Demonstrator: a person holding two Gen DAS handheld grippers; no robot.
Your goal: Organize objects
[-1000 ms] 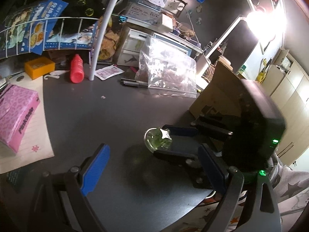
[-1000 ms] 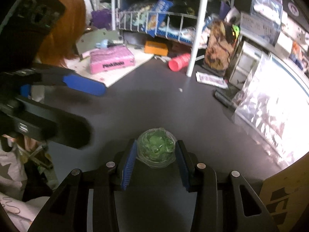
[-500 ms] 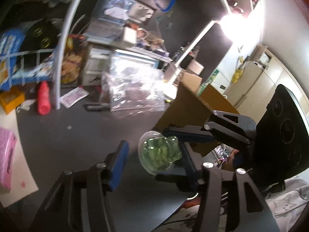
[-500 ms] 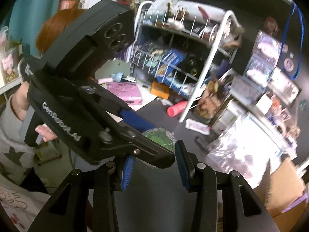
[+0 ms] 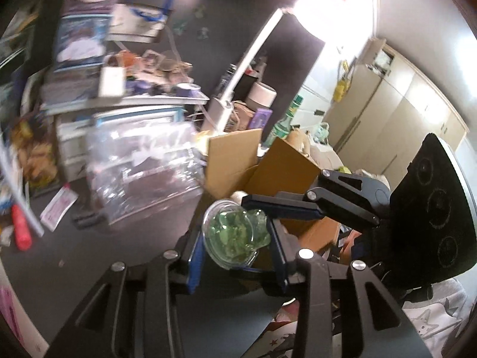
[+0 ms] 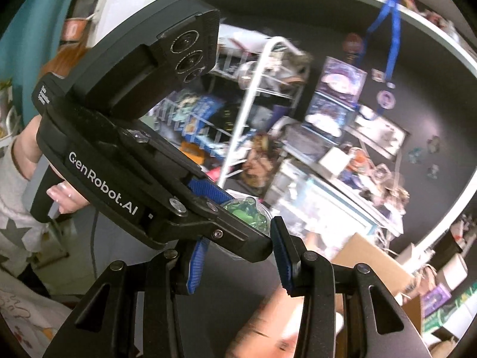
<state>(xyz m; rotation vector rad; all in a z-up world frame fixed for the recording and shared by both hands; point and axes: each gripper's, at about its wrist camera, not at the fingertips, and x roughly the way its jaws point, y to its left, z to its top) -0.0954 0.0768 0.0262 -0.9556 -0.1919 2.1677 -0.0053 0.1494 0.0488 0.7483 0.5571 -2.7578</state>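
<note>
A small round clear container (image 5: 232,235) with green pieces inside hangs in the air above the dark table (image 5: 89,256). My left gripper (image 5: 235,253) has it between its blue pads (image 5: 193,256); the jaws are closing and both pads touch its sides. My right gripper (image 5: 253,232) reaches in from the right and is shut on the same container. In the right wrist view the container (image 6: 247,208) sits just beyond my right gripper (image 6: 238,256). There my left gripper (image 6: 238,217) crosses in front of it and hides most of it.
An open cardboard box (image 5: 238,161) stands right behind the container. A clear plastic bag (image 5: 140,161) and a red bottle (image 5: 21,229) lie on the table to the left. A lit lamp (image 5: 316,15) glares above. A person's hand (image 6: 62,197) holds the left gripper's handle; a wire rack (image 6: 262,89) stands behind.
Both grippers have risen, lifting the container off the table. The left jaws, wide open a second ago, have closed around it. The left view has swung toward the cardboard box.
</note>
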